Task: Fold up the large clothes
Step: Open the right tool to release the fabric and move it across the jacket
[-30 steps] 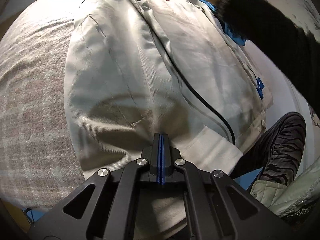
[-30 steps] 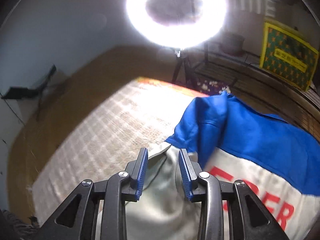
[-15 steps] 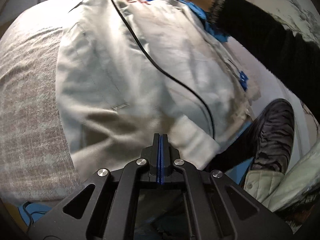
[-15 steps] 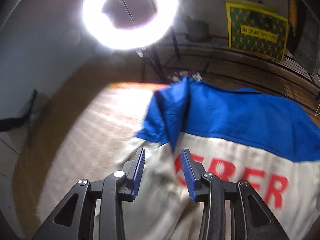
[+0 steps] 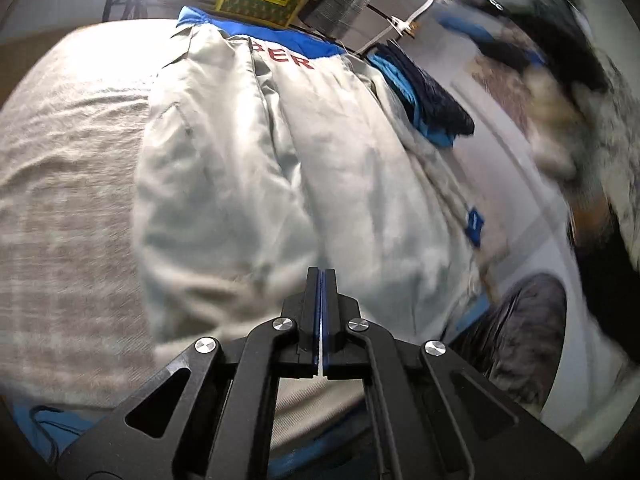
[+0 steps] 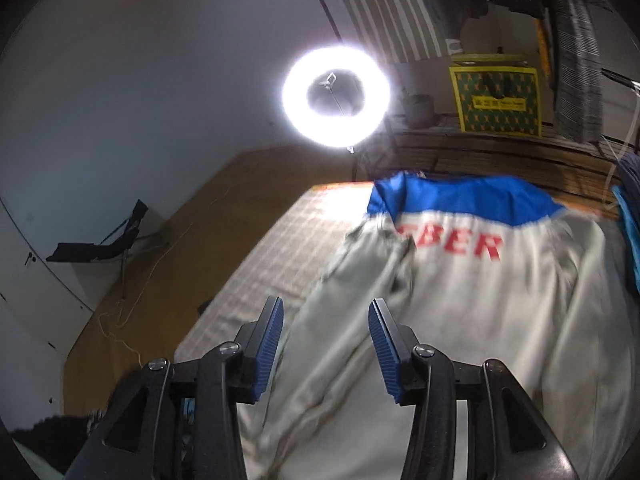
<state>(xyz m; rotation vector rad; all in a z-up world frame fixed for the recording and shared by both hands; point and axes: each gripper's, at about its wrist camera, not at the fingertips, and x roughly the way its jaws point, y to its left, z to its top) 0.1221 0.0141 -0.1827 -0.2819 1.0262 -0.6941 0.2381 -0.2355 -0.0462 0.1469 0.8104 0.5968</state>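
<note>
The right gripper [image 6: 326, 338] has pulled back from the collar, jaws wide and empty (cable gone too), leaving the jacket [image 5: 280, 168] flat on the checked blanket [image 5: 68, 184]. The left gripper [image 5: 321, 280] stays pinched on its near hem, so a tug could drag the folded sleeve [image 6: 360, 300] loose.

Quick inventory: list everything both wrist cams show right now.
jacket: 1, pale grey with blue yoke and red letters, spread on the bed
bed cover: 1, beige plaid, under the jacket
dark clothes: 1 pile, navy and light blue, right of the jacket
ring light: 1, white, lit, past the bed
box: 1, yellow-green, on slats behind
left gripper: 1, black, shut, at the jacket's hem
right gripper: 1, black with blue pads, open above the jacket
</note>
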